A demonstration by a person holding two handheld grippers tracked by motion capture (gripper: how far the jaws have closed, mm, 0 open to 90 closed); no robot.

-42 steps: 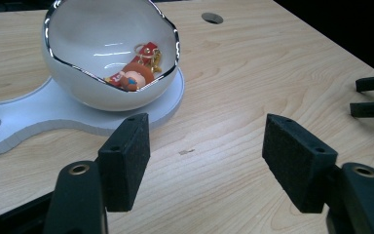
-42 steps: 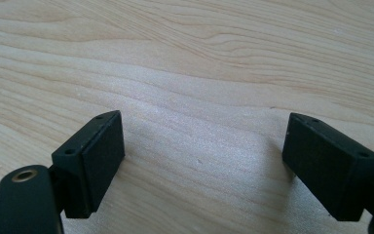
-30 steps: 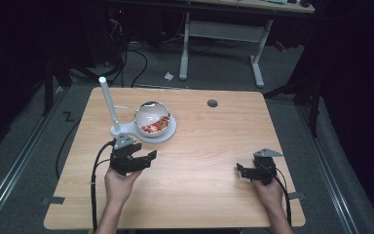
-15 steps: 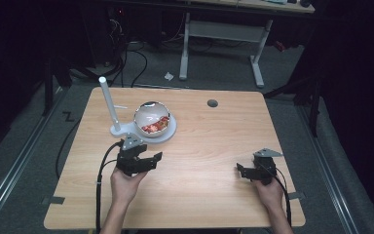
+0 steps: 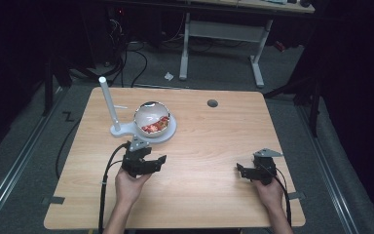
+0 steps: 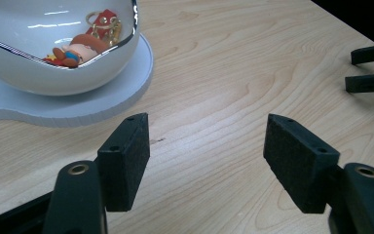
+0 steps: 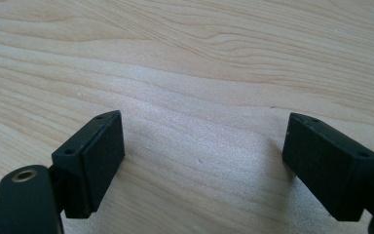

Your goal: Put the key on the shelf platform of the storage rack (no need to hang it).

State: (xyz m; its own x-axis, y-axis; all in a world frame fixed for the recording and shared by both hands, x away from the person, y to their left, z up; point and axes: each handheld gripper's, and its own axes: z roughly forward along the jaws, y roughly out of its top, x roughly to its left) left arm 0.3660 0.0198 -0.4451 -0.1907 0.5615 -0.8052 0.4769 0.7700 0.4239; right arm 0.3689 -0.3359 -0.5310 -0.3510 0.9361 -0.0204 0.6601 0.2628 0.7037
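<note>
While comparing with a second ago, note the left gripper [image 5: 155, 157] drawn a little away from the white bowl [image 5: 151, 117], down toward the desk [image 5: 209, 146] and nearer the person's edge, with the jaws at the same half-wide gap as before and nothing between them. Read that as a small retreat or a re-aim rather than progress: no grasp made, nothing lifted out, the whole pick yet to do. Find the bowl on its flat white base [image 5: 168, 134], beside the upright white post [image 5: 108, 105], and inside it the little toy figure [image 5: 155, 127] with a red tag and gold ring. From the left gripper view, place the bowl [image 6: 53, 63] up and to the left of the released left gripper [image 6: 207, 141], near but apart from it, with the toy figure [image 6: 78, 48] lying low behind the rim and well off the line between the pads; see only bare wood ahead of the jaws. Expect a turn toward the bowl and a rise over its rim before any reach inside. Leave the right gripper [image 5: 242, 171] as before, low over the desk, well apart from the bowl; in the right gripper view, see it [image 7: 204, 141] spread wide over plain wood grain, holding nothing.
</note>
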